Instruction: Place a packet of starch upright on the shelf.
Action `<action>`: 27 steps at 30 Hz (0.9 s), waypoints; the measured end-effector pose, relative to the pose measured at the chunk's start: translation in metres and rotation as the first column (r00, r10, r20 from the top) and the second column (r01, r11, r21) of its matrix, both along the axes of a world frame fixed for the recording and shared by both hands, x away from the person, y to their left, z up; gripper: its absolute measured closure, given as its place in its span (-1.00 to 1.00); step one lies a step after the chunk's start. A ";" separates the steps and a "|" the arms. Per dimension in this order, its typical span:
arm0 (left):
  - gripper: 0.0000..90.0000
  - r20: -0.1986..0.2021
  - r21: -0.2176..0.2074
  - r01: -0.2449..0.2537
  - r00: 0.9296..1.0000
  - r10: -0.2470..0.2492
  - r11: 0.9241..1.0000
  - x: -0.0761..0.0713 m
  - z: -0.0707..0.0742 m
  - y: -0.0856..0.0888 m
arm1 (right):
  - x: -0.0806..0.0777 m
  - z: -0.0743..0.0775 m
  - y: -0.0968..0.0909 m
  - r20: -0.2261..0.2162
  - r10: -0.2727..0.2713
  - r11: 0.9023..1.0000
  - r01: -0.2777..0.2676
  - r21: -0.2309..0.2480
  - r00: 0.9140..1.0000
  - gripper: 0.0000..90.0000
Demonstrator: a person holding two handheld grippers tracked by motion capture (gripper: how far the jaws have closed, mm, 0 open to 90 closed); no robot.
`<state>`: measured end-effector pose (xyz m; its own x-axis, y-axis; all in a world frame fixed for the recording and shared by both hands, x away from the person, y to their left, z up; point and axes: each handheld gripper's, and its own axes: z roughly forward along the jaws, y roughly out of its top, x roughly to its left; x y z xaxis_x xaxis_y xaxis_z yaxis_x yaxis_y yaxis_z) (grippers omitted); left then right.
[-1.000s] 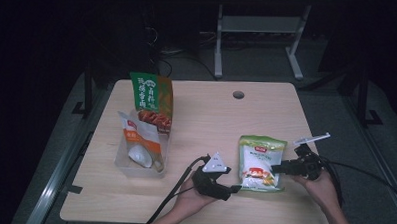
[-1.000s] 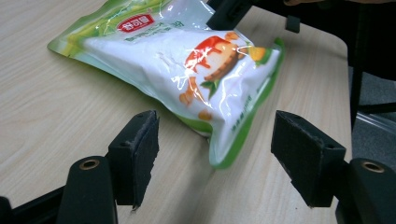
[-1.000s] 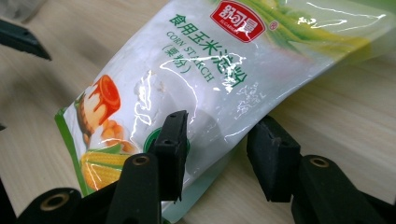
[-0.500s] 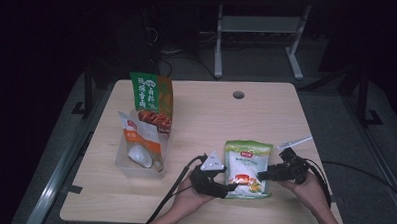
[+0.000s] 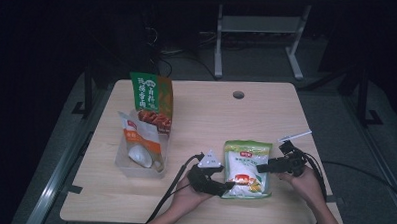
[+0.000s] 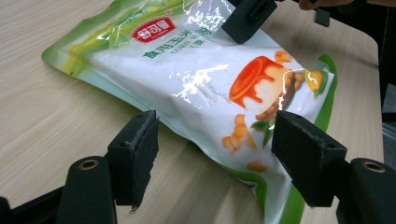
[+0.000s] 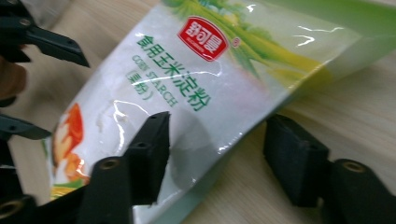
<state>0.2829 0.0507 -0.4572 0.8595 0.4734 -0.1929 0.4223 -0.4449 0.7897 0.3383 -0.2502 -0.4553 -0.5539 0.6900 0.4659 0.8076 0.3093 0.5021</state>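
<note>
Item: glossy green-and-white plastic pouch of corn starch (image 5: 245, 168), lying flat near the table's near right edge.
Handling: you should expect a soft, slippery, powder-filled pouch that sags; grip a sealed edge.
Left gripper (image 5: 228, 185): jaws wide apart, straddling the pouch's near left corner, pads not pressing.
Right gripper (image 5: 258, 168): jaws have just been opening; the pouch's right edge lies between them, unclamped.

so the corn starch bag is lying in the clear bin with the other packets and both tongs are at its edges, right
Not quite: the corn starch bag lies flat on the bare table, well to the right of the clear bin that holds the other packets, as the high view shows. The left tongs and right tongs are indeed at its edges.
</note>
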 end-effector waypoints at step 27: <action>-0.34 -0.229 -0.152 0.003 0.973 -0.038 0.988 0.023 -0.003 -0.004 | -0.034 0.049 0.002 0.236 0.058 0.991 -0.085 0.108 0.970 0.99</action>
<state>0.3062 0.0467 -0.4598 0.7927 0.4065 -0.4543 0.5928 -0.3400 0.7301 0.3047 -0.2480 -0.4068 -0.7020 0.5933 0.3939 0.6430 0.2903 0.7088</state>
